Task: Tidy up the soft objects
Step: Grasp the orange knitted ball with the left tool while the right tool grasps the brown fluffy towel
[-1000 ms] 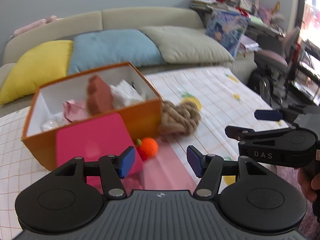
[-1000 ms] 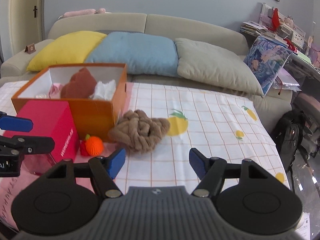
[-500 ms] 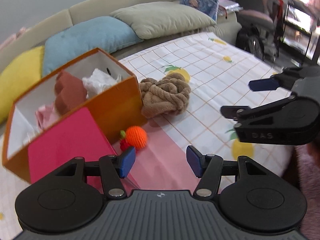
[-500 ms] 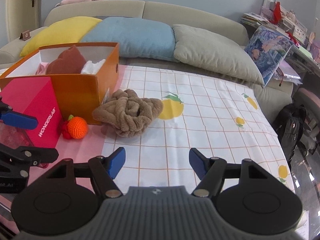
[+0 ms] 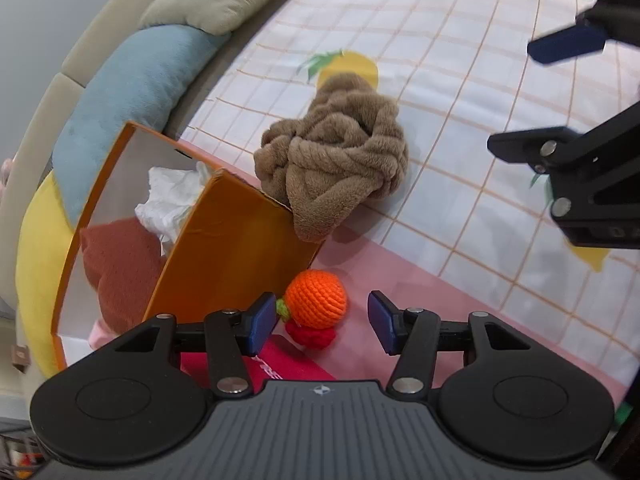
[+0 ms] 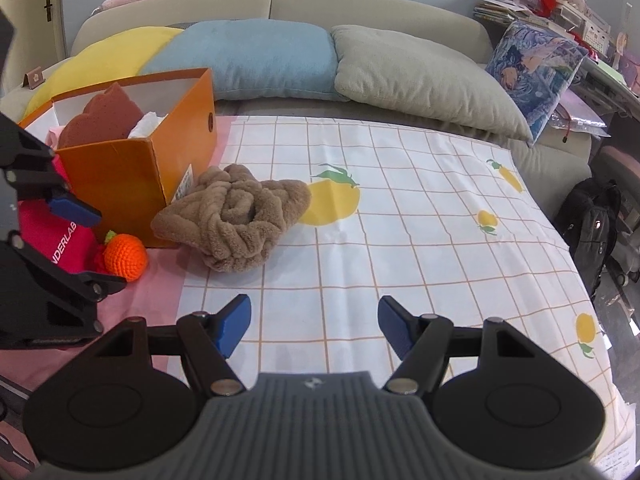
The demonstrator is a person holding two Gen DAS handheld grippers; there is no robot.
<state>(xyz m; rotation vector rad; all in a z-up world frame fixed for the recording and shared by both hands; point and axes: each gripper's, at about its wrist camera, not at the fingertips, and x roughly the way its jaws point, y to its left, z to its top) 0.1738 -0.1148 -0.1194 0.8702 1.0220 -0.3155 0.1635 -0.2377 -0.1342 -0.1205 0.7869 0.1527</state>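
An orange crochet ball (image 5: 317, 298) with a red piece under it lies on the pink cloth beside the orange box (image 5: 236, 248). It also shows in the right wrist view (image 6: 125, 256). My left gripper (image 5: 322, 322) is open, tilted down just above the ball, its fingers either side of it, not touching. A brown knotted plush (image 5: 340, 152) leans against the box corner, also in the right wrist view (image 6: 236, 208). The box (image 6: 120, 168) holds a rust-brown plush (image 6: 106, 120) and white soft stuff. My right gripper (image 6: 314, 330) is open and empty over the checked cloth.
A magenta box (image 6: 60, 236) stands left of the ball, against the orange box. Yellow, blue and grey cushions (image 6: 256, 60) line the sofa behind. A black backpack (image 6: 596, 220) and a cluttered desk are at the right, beyond the cloth edge.
My left gripper has moved forward and tipped down until the orange ball sits between its open fingers. My right gripper has moved forward a little; its jaws stay open.
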